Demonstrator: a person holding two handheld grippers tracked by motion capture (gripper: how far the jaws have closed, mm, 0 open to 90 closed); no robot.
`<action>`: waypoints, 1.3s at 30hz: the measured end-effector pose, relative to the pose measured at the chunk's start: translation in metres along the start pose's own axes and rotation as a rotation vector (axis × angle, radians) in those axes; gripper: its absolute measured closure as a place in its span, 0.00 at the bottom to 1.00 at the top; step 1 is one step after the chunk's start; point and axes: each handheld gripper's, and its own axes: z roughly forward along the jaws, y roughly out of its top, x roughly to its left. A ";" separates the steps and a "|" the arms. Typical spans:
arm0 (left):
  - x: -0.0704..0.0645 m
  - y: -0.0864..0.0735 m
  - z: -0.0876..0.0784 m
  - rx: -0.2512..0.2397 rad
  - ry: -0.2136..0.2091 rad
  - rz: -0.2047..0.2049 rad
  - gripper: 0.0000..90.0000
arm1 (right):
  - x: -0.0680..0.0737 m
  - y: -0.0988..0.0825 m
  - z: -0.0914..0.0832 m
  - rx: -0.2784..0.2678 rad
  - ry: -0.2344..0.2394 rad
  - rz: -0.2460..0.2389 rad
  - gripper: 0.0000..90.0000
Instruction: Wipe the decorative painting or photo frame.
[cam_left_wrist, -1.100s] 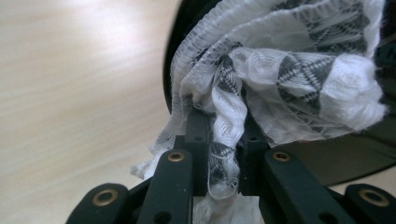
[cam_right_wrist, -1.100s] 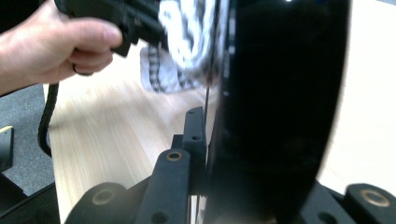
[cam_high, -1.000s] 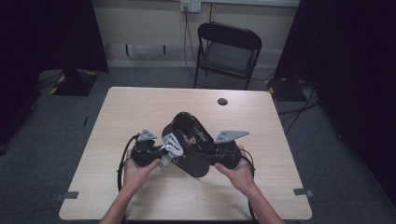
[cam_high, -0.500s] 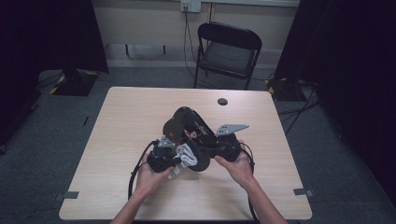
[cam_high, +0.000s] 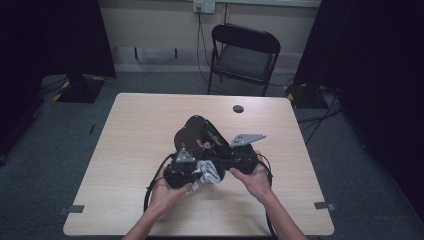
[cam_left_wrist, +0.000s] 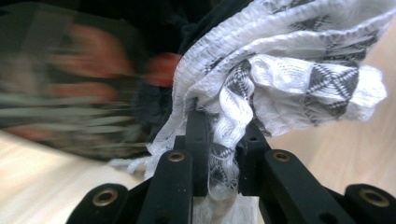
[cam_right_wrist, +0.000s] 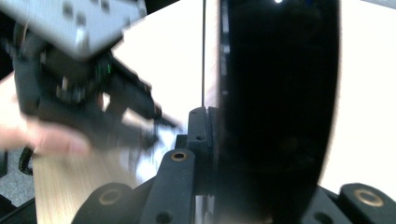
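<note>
A glossy black oval dish (cam_high: 196, 131) with a painted pattern inside is tilted up over the middle of the table. My right gripper (cam_high: 221, 160) is shut on its near rim; the right gripper view has the dark rim (cam_right_wrist: 275, 93) pinched between the jaws (cam_right_wrist: 208, 116). My left gripper (cam_high: 198, 173) is shut on a bunched white cloth with a black pattern (cam_high: 205, 175), which rests against the dish's near edge. In the left gripper view the cloth (cam_left_wrist: 280, 70) bulges out of the closed jaws (cam_left_wrist: 224, 126), and the dish (cam_left_wrist: 70, 93) is blurred behind it.
The light wooden table (cam_high: 130, 135) has bare room to the left and right of the hands. A small dark round spot (cam_high: 238, 108) lies near its far edge. A black folding chair (cam_high: 245, 55) stands behind the table. Cables trail from both grippers.
My left hand has carried the cloth to the right, from beside the dish to against its near edge. The right hand and the dish have hardly moved.
</note>
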 end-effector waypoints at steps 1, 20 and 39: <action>0.003 0.001 -0.004 -0.013 0.015 -0.008 0.87 | 0.001 0.000 0.000 0.004 0.002 -0.003 0.90; -0.008 0.000 0.002 0.026 -0.028 0.043 0.87 | 0.000 0.001 0.001 0.004 0.009 -0.010 0.90; 0.038 -0.011 -0.065 -0.116 0.025 -0.075 0.87 | -0.002 0.005 -0.006 -0.026 0.006 -0.015 0.82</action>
